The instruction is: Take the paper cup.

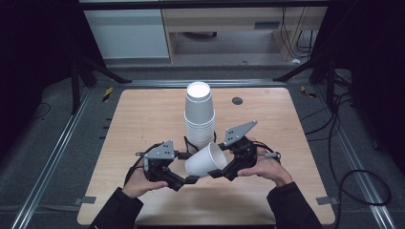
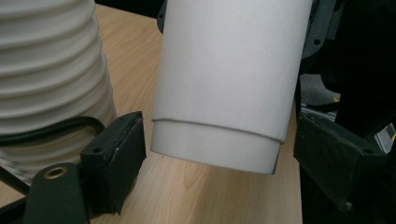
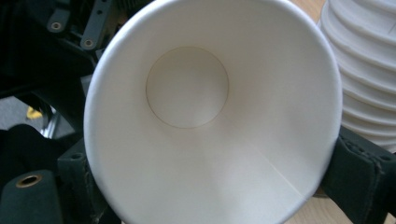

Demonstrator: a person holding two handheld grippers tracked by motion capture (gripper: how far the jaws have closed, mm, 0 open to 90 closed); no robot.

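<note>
Nearest the person, a single paper cup (image 1: 206,160) lies tilted above the table (image 1: 143,114), mouth toward the right claw (image 1: 220,169), which grips its rim. Its base sits between the left claw's (image 1: 187,180) wide jaws, untouched. Behind stands the cup stack (image 1: 199,114).

We hold both hands low at the table's near edge, dark sleeves angled inward. Our left gripper (image 1: 190,179) sits with its jaws spread apart, one either side of a white paper cup (image 1: 205,161), touching neither. Our right gripper (image 1: 216,172) has its jaws pressed against the cup's rim.
</note>
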